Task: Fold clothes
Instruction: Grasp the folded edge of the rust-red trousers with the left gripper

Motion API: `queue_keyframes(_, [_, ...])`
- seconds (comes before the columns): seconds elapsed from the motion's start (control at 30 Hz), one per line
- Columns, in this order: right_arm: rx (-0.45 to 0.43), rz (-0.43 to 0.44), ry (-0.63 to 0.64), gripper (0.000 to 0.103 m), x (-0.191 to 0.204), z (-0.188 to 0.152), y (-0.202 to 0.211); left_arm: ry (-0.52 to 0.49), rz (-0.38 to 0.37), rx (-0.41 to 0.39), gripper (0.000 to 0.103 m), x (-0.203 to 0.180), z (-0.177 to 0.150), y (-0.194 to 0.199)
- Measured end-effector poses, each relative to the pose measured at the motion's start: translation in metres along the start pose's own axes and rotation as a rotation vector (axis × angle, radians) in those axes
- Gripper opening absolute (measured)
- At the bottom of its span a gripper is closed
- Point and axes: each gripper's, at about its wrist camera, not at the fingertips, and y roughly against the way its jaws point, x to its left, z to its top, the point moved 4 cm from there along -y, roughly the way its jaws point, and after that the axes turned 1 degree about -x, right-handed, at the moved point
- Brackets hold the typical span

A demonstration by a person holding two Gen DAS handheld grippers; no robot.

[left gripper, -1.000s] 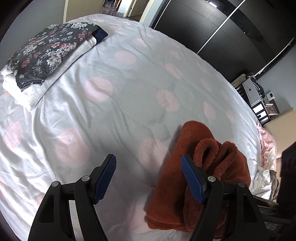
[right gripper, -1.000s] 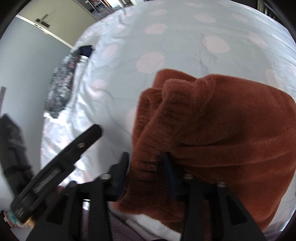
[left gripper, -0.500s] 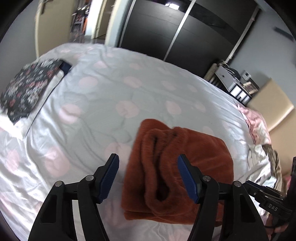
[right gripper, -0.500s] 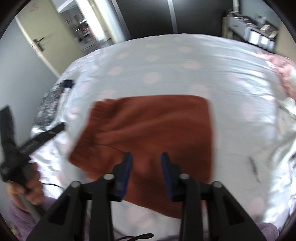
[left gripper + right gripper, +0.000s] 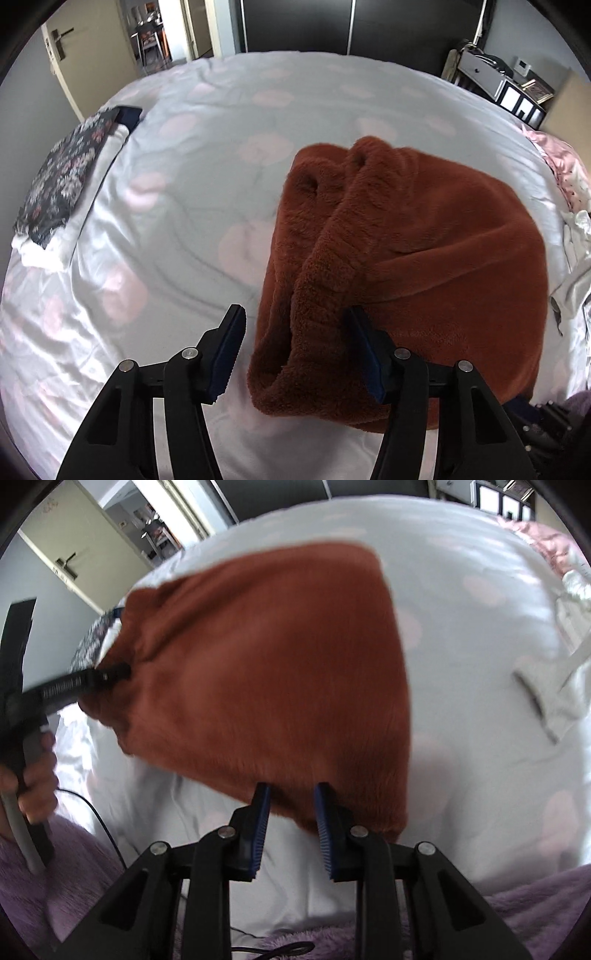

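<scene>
bed (image 5: 229,155): rust fleece garment (image 5: 424,258) is laid lower right of the left wrist frame, folded edge bunched | left gripper (image 5: 295,350): jaws, just narrowed, straddle that edge, unpressed; all layers should be taken | right gripper (image 5: 291,823): jaws, just narrowed, at near hem, contact unclear

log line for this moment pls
step: fold clothes | left tongs: just closing, open around sweater fold | right tongs: just closing at hem, grip unclear | surface: bed
</scene>
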Motion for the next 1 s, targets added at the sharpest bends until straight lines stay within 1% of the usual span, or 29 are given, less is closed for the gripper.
queue_keyframes(0.1, [0.044, -0.014, 0.013, 0.024, -0.001, -0.003, -0.019, -0.04, 0.058, 0.001, 0.059, -0.005, -0.001, -0.01])
queue_keyframes(0.17, [0.058, -0.023, 0.02, 0.023, -0.001, 0.0, -0.026, -0.06, 0.081, 0.002, 0.06, -0.007, -0.002, -0.014])
queue_keyframes(0.3, [0.048, 0.002, 0.007, 0.023, -0.003, 0.0, -0.02, -0.066, 0.078, -0.023, 0.06, -0.008, -0.002, -0.006])
queue_keyframes(0.4, [0.032, 0.02, 0.008, 0.023, -0.002, -0.005, -0.009, -0.078, 0.07, -0.066, 0.06, -0.01, -0.004, 0.008])
queue_keyframes(0.47, [0.006, 0.046, 0.022, 0.023, 0.001, -0.007, 0.003, -0.095, 0.062, -0.103, 0.06, -0.015, -0.004, 0.02])
queue_keyframes(0.53, [-0.021, 0.048, 0.038, 0.023, 0.003, -0.007, 0.013, -0.11, 0.054, -0.142, 0.06, -0.021, -0.004, 0.03])
queue_keyframes(0.63, [-0.066, 0.018, 0.054, 0.023, 0.001, 0.0, 0.027, -0.116, 0.053, -0.191, 0.061, -0.027, -0.001, 0.04])
queue_keyframes(0.73, [-0.103, -0.007, 0.035, 0.023, -0.007, 0.002, 0.045, -0.102, 0.056, -0.232, 0.06, -0.029, 0.011, 0.044])
queue_keyframes(0.8, [-0.14, -0.028, 0.029, 0.023, -0.01, 0.015, 0.054, -0.077, 0.054, -0.263, 0.06, -0.029, 0.021, 0.048])
queue_keyframes(0.9, [-0.194, -0.061, 0.025, 0.023, -0.014, 0.038, 0.063, -0.033, 0.007, -0.294, 0.06, -0.031, 0.039, 0.052])
queue_keyframes(0.97, [-0.226, -0.086, 0.032, 0.023, -0.013, 0.054, 0.064, -0.027, -0.01, -0.312, 0.06, -0.036, 0.05, 0.051])
queue_keyframes(1.0, [-0.243, -0.09, 0.033, 0.023, -0.014, 0.061, 0.066, -0.031, -0.006, -0.317, 0.06, -0.038, 0.054, 0.049])
